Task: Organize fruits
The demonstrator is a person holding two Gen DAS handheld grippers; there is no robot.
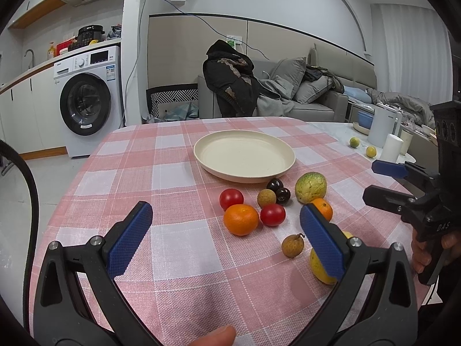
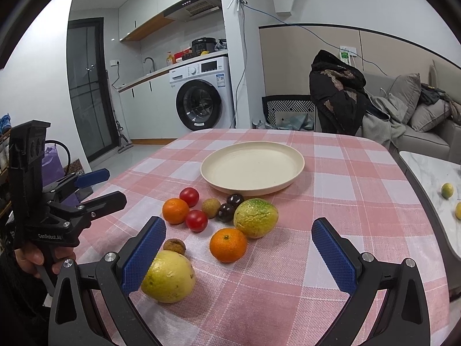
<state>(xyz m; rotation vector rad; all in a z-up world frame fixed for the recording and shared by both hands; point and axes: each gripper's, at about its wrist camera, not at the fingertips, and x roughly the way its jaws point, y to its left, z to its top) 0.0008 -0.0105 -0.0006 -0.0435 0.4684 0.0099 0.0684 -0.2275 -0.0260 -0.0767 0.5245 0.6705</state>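
A cream plate (image 1: pixel 245 155) (image 2: pixel 252 167) sits empty on the pink checked cloth. In front of it lie two tomatoes (image 1: pixel 231 198) (image 1: pixel 272 214), an orange (image 1: pixel 241 219), two dark cherries (image 2: pixel 225 212), a longan (image 2: pixel 210 207) and a green-yellow fruit (image 2: pixel 255 217). Nearer me are a second orange (image 2: pixel 228 244), another longan (image 2: pixel 174 246) and a yellow fruit (image 2: pixel 168 276). My left gripper (image 1: pixel 225 210) is open just short of the cluster, its right finger hiding part of the yellow fruit. My right gripper (image 2: pixel 237 223) is open too, its left pad beside the yellow fruit.
A marble side table (image 2: pixel 426 173) at the right holds two small citrus fruits (image 1: pixel 354 142) (image 1: pixel 370 151), a white kettle (image 1: pixel 384 125) and a cup (image 1: pixel 390 148). A hand (image 2: pixel 31 259) grips the left tool. Beyond the table are a washing machine (image 1: pixel 86 98) and a sofa.
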